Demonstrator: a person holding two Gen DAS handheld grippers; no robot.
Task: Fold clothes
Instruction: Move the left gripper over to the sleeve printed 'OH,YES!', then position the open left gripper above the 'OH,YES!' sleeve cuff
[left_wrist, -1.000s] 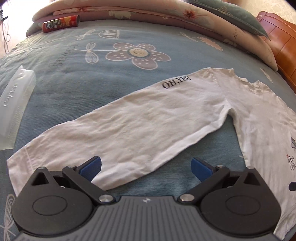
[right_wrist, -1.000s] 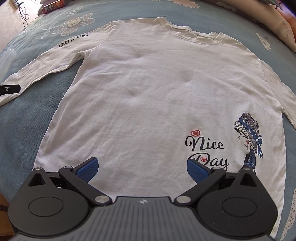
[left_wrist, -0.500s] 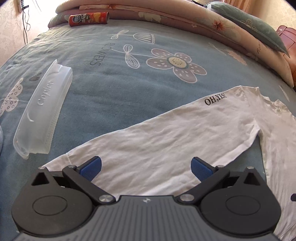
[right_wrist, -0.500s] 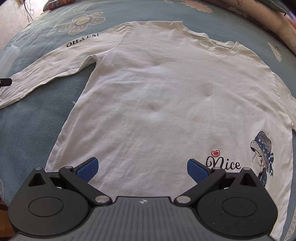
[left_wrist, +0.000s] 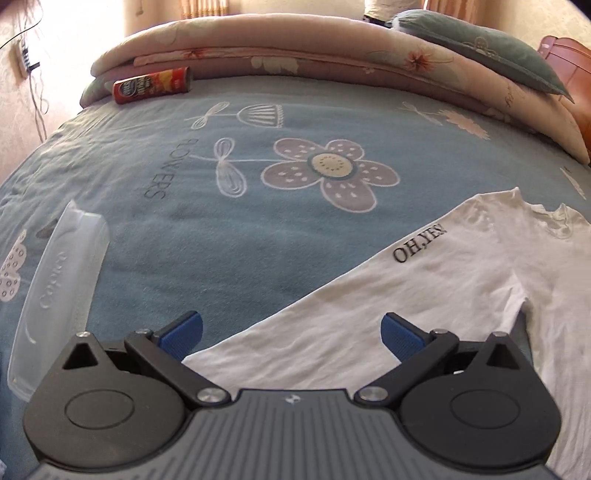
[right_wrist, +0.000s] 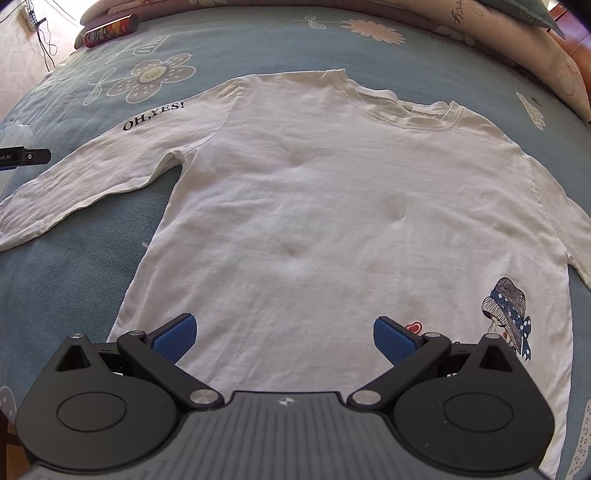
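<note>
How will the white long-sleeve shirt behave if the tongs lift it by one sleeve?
The white long-sleeve shirt is probably floppy: thin, wrinkled fabric lying flat on the blue bedspread. The sleeve would likely drape and drag the body. It looks light, so it may slide rather than stay put.

The shirt's (right_wrist: 332, 221) right cuff runs off-frame; its hem print is seemingly hidden behind the right claw (right_wrist: 283, 334).

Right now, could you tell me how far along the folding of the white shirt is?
Done: the white long-sleeved shirt lies spread flat, front up, on the blue bedspread, both sleeves out. In hand: nothing; the left gripper is open over the "OH,YES!" sleeve, and the right gripper is open over the hem. Left: every fold, sleeves and body.
</note>
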